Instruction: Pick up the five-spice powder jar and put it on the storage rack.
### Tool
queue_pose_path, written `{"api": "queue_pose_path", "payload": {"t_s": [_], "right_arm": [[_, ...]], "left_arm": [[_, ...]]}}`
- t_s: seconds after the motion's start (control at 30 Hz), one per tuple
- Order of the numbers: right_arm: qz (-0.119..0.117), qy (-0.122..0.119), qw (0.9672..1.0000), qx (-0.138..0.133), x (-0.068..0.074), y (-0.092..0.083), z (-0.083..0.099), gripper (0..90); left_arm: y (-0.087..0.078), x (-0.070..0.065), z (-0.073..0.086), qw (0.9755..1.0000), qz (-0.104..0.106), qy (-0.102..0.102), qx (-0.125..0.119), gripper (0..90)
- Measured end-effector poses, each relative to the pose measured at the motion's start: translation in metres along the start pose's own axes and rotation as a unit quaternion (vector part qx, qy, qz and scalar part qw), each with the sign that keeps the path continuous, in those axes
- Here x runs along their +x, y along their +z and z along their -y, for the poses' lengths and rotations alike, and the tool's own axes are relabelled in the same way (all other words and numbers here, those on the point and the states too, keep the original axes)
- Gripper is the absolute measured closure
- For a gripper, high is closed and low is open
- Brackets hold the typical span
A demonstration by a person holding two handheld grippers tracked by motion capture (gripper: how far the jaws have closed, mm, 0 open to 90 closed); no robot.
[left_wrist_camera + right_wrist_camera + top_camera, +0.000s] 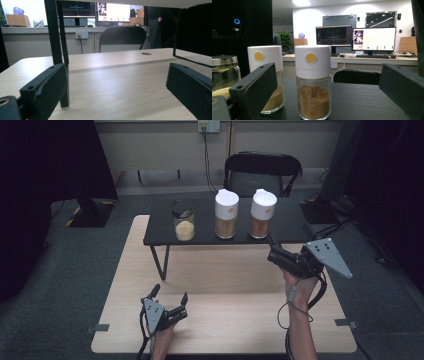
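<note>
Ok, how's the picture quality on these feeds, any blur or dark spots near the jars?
High view: dark corners, soft overall, jars legible. Right gripper view: the brown spice jar is sharp, the right gripper jaws blurred close up, monitors bright but readable. Left gripper view: the table is evenly lit with a shelf shadow across it.

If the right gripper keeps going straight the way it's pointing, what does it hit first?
Most likely the brown-spice jar, which stands between the open jaws of the right gripper on the black shelf. Depth is uncertain.
</note>
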State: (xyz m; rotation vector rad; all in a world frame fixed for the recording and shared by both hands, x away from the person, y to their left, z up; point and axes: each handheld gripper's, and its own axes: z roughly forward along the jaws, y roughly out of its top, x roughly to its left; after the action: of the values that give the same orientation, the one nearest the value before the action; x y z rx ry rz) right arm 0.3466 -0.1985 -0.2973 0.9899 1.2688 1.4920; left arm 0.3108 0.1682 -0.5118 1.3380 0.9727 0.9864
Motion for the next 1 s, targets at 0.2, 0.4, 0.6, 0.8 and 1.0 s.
{"api": "queue_pose_path", "payload": {"t_s": [0.2,0.4,0.6,0.8,1.0], "right_arm": [[0.004,0.001,1.0,-0.003,-0.001,-0.008,0.003,0.7],[0.012,0.003,0.9999,-0.007,-0.007,-0.018,0.004,0.7],[0.017,0.005,0.9998,-0.002,-0.01,-0.025,0.009,0.7],[0.016,0.01,0.9997,0.013,-0.01,-0.028,0.017,0.6],[0.016,0.008,0.9997,0.017,-0.007,-0.035,0.022,0.6]], "left_arm": [[0.0,0.0,0.0,1.0,-0.001,0.0,0.0,3.4],[0.0,0.0,0.0,1.0,-0.002,0.0,0.0,3.6],[0.0,0.0,0.0,1.0,-0.002,0.0,0.0,3.6],[0.0,0.0,0.0,1.0,-0.003,0.0,0.0,3.6],[0.0,0.0,0.0,1.0,-0.003,0.0,0.0,3.6]]}}
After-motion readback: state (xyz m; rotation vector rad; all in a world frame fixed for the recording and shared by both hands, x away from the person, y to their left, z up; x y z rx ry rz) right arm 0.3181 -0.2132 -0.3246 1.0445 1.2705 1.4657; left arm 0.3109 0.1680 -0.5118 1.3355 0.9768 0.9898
